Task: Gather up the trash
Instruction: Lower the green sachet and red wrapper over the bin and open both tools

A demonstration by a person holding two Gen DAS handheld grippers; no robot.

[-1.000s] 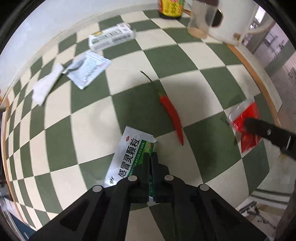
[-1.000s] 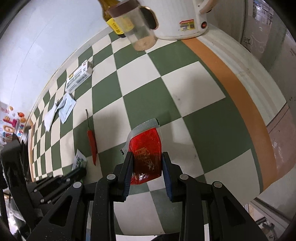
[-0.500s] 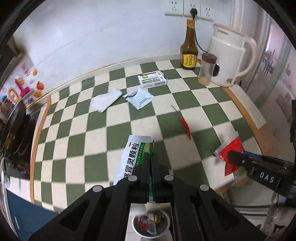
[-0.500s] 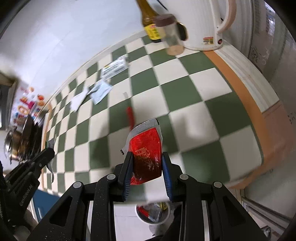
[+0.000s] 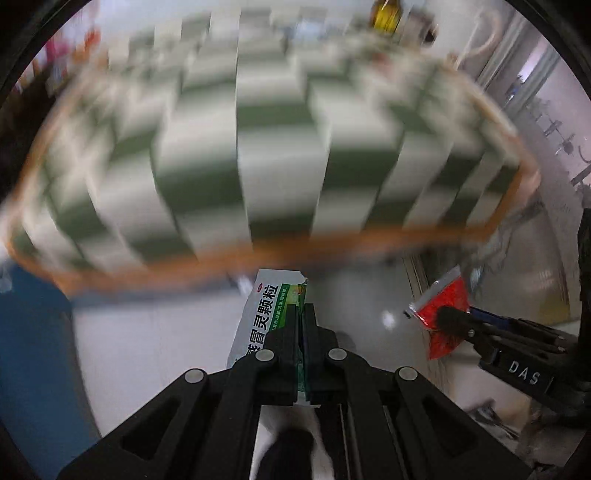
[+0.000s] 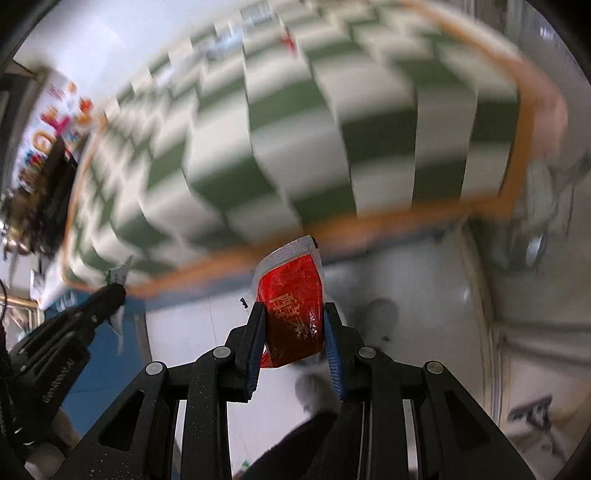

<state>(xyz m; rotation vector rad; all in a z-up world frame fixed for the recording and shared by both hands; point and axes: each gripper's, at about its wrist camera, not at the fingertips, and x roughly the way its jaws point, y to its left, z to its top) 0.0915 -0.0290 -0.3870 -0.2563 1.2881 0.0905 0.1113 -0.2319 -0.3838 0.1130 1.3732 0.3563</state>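
My left gripper (image 5: 303, 312) is shut on a white and green medicine sachet (image 5: 267, 306) and holds it in the air past the table's front edge. My right gripper (image 6: 291, 314) is shut on a red sauce packet (image 6: 290, 295), also off the table. In the left wrist view the right gripper (image 5: 448, 317) shows at the right with the red packet (image 5: 445, 302). In the right wrist view the left gripper (image 6: 110, 295) shows at the left. The background is motion-blurred.
The green and white checkered table (image 5: 280, 147) with an orange border (image 6: 517, 147) lies ahead of both grippers. Pale floor (image 5: 147, 343) is below. A blue surface (image 5: 33, 350) is at the left. A bottle (image 5: 384, 14) stands blurred at the table's far side.
Both grippers have pulled back from above the table to beyond its front edge, still holding their packets. The views now tilt toward the floor and are blurred.
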